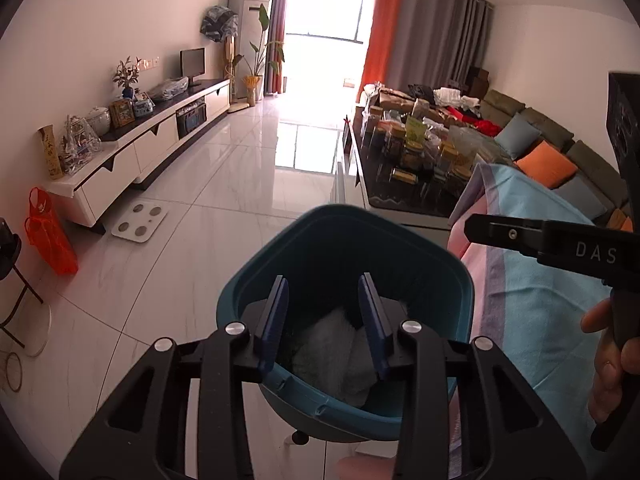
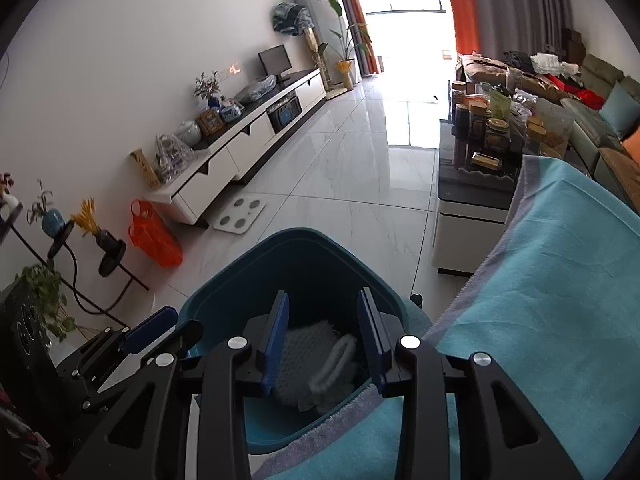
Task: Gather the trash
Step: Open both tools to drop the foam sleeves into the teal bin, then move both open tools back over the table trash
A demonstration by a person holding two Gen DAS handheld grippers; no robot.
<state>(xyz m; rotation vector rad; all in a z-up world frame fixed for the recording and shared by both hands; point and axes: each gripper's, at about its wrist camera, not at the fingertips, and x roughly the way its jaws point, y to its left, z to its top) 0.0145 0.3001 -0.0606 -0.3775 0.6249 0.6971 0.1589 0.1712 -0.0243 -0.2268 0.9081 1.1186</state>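
Both grippers hover over the teal bin, which stands on the tiled floor just beside the blue cloth-covered table. The left gripper points down into the bin's mouth with its jaws apart and nothing between them; the right gripper does the same from the table side, jaws also parted and empty. White crumpled paper trash lies at the bottom of the bin. The drop step looks finished; next, both hands likely need to lift clear of the bin and seek more trash
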